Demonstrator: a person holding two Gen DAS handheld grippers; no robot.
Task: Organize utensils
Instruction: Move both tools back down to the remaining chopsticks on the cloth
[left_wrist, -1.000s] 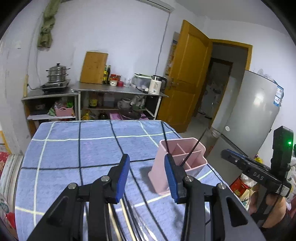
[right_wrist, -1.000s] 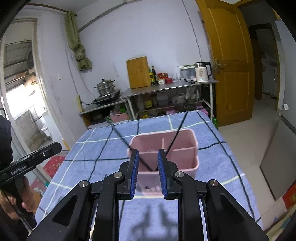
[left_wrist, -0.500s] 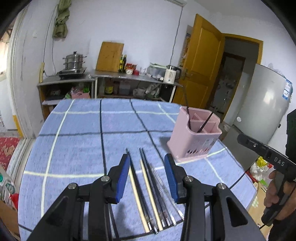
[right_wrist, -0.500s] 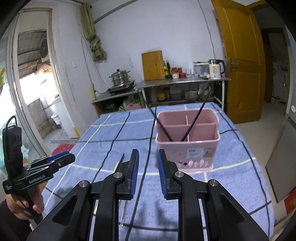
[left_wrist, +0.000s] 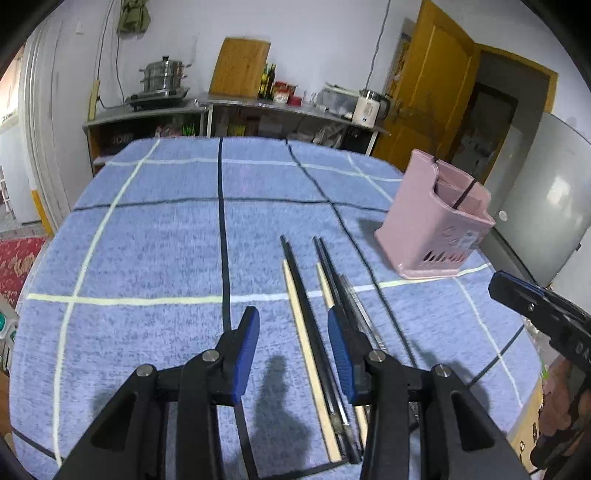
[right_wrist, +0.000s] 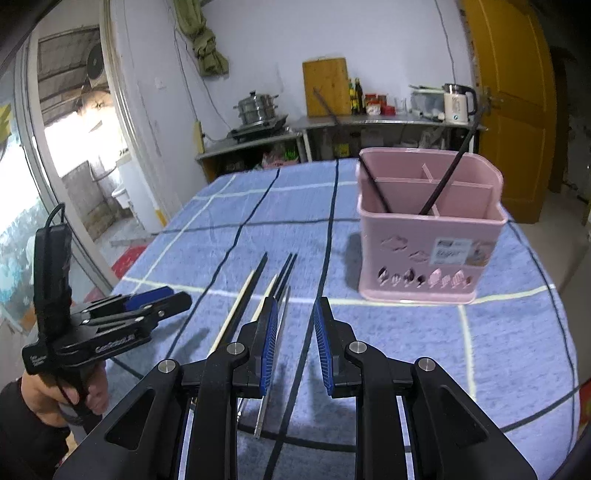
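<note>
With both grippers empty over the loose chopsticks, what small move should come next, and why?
Probably lower the left gripper onto the black chopstick lying between its open jaws and close on it. The holder already holds two sticks, while several more lie on the cloth. The right gripper is open over the clear stick.

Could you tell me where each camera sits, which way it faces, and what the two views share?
Left wrist: on the left gripper, looking forward and down over its open jaws at the chopsticks on the cloth; the right gripper and hand show at the right edge.
Right wrist: on the right gripper, jaws open and empty, facing the holder; the left gripper and hand show at left.
Shared: chopsticks, holder, cloth, the far shelves.
</note>
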